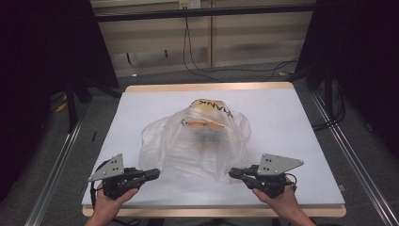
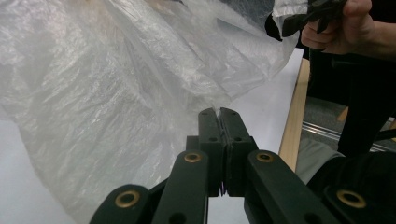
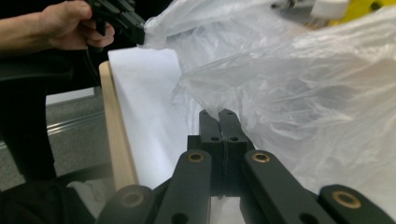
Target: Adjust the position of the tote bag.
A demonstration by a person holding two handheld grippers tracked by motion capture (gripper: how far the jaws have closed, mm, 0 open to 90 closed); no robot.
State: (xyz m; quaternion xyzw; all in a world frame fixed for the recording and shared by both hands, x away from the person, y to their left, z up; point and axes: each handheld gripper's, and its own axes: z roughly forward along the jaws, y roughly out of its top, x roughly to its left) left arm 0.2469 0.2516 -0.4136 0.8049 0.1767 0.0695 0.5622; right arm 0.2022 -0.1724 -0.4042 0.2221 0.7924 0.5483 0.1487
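The clear plastic bag (image 1: pixel 195 143) lies at the middle of the table (image 1: pixel 282 122), a little nearer the near edge than the far one. Bare white surface runs wide on both side edges and along the far edge. At the near edge the strip is narrow, and both grippers work in it.

The left gripper (image 1: pixel 154 174) sits near the near left corner, its fingers (image 2: pixel 210 128) pressed together just at the bag's lower left hem; whether film is pinched between them cannot be told. The right gripper (image 1: pixel 233 173) mirrors it near the near right corner, fingers (image 3: pixel 228 126) likewise closed against the bag's edge.

The bag is thin, crinkled and translucent. Something yellow and orange shows through at its far end.
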